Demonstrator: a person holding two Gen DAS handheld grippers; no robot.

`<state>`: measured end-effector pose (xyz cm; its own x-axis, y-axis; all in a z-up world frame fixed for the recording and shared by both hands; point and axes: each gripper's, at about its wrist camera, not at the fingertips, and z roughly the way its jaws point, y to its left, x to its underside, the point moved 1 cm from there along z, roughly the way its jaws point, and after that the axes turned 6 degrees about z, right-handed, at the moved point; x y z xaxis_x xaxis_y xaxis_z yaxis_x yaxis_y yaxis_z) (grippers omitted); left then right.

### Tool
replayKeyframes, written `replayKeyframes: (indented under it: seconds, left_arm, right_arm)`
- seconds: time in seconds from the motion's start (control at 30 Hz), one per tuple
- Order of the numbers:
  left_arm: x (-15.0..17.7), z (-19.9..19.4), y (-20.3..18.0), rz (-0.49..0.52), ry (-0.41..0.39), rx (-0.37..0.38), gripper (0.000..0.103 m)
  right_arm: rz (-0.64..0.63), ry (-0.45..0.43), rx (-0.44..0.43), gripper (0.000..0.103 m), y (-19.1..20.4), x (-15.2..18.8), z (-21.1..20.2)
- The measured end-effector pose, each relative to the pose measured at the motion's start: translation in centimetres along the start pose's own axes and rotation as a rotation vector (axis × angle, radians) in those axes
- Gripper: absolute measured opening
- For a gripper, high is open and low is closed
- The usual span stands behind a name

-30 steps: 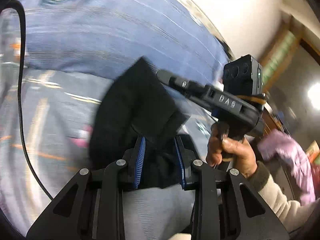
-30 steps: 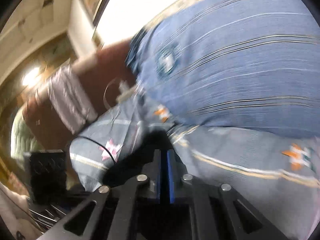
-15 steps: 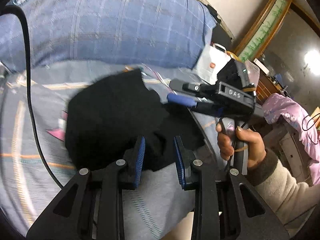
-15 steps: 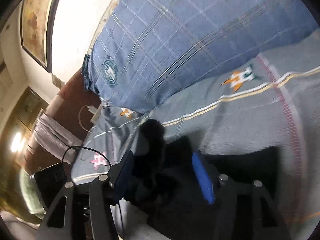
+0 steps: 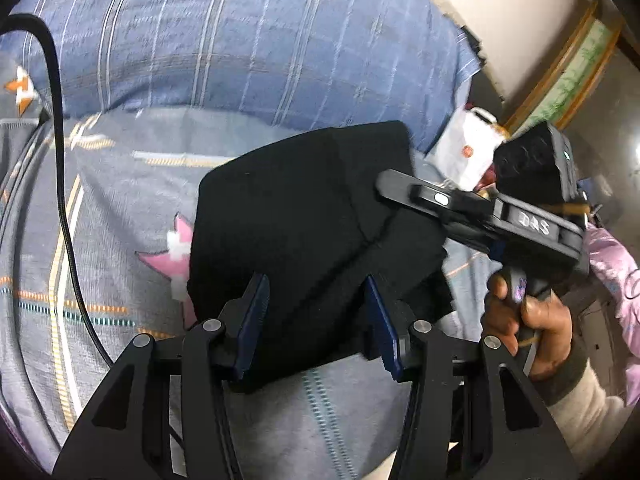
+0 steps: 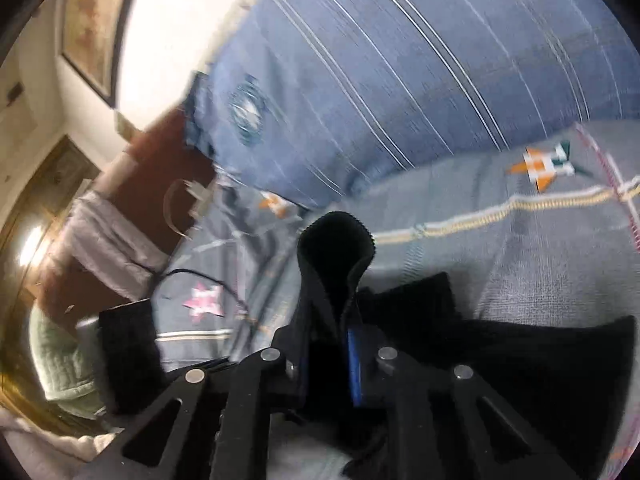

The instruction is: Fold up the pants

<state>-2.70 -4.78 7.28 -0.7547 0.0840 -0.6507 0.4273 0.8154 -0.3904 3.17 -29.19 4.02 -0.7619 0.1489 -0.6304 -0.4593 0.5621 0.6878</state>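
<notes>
So the black pants [image 5: 304,216] are bunched up on the grey patterned bedsheet [image 5: 120,208], right in front of the blue plaid pillow [image 5: 240,40]. Left gripper [image 5: 316,316] is spread wide with the fabric sitting between its blue pads. Right gripper [image 6: 330,320] is pinched tight on a fold of the pants.

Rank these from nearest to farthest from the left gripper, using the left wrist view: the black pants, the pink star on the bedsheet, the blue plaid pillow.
1. Black pants: between the open fingers of the left gripper.
2. Pink star: on the bedsheet, left of the pants.
3. Blue plaid pillow: at the top, beyond the pants.
</notes>
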Motion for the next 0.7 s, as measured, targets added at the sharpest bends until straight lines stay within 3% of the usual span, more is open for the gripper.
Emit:
replayKeyframes:
  seconds: [0.07, 0.2, 0.3, 0.4, 0.53, 0.7]
  left_arm:
    - [-0.5, -0.9, -1.3, 0.022, -0.026, 0.038, 0.048]
    - [-1.0, -1.3, -4.0, 0.087, -0.057, 0.085, 0.06]
    - [-0.7, -0.1, -5.6, 0.133, -0.026, 0.086, 0.06]
    - [-0.3, 1.0, -6.0, 0.109, -0.001, 0.107, 0.06]
    - [-0.1, 2.7, -5.3, 0.08, 0.012, 0.057, 0.06]
    - [0.0, 5.4, -3.7, 0.023, 0.082, -0.004, 0.06]
  right_arm:
    - [-0.02, -0.035, -0.021, 0.014, 0.8, 0.3, -2.1]
    - [-0.008, -0.127, -0.037, 0.013, 0.2, 1.3, -7.1]
    - [0.061, -0.181, 0.04, 0.013, -2.9, 2.3, -9.9]
    - [0.104, -0.213, 0.155, 0.013, -5.9, 3.0, -11.3]
    - [0.136, -0.162, 0.311, 0.013, -9.6, 3.5, -10.5]
    - [0.126, -0.112, 0.343, 0.013, -10.9, 3.7, -8.3]
